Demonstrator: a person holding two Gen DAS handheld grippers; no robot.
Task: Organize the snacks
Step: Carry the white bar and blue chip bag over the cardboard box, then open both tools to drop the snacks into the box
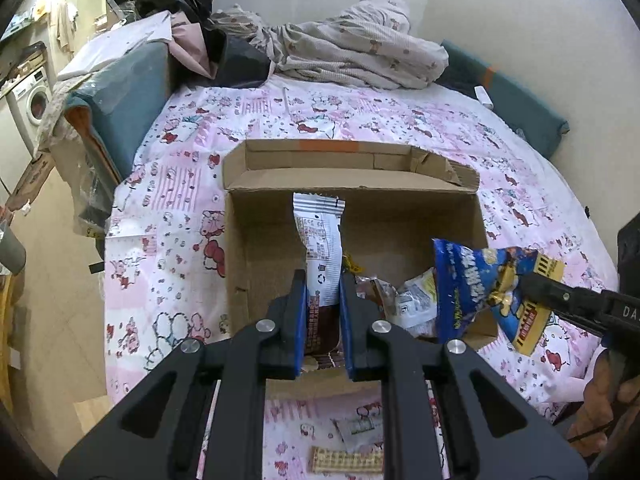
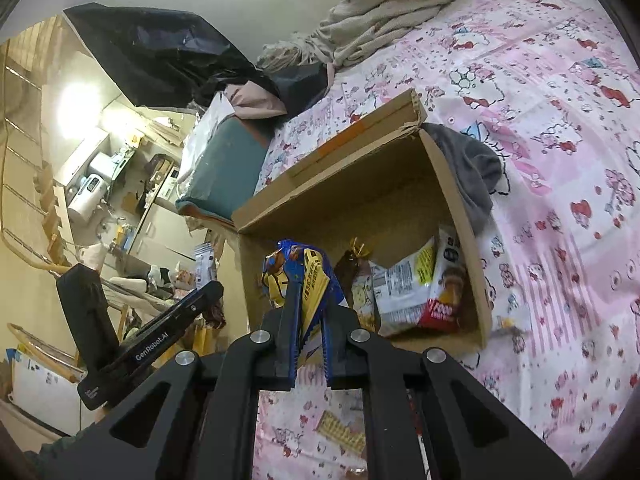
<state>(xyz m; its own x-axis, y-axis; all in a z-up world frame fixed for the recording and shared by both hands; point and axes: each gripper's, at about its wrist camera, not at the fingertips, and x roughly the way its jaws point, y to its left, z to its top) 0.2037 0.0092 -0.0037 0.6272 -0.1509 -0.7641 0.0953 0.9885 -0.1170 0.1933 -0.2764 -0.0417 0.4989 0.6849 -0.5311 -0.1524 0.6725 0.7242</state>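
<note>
Gripping white wrapper point(image 1: 320, 240), left fingers point(image 1: 297, 300) hide its base; right fingers point(image 2: 291, 312) clamp blue packet point(image 2: 310, 276).

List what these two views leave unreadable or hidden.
- Left wrist: lower end of the white snack packet, covered by the left hand-held gripper.
- Right wrist: most of the blue snack bag, pinched inside the right hand-held gripper.
- Both: packet print too small.
- Wafer, partly behind gripper frame.
</note>
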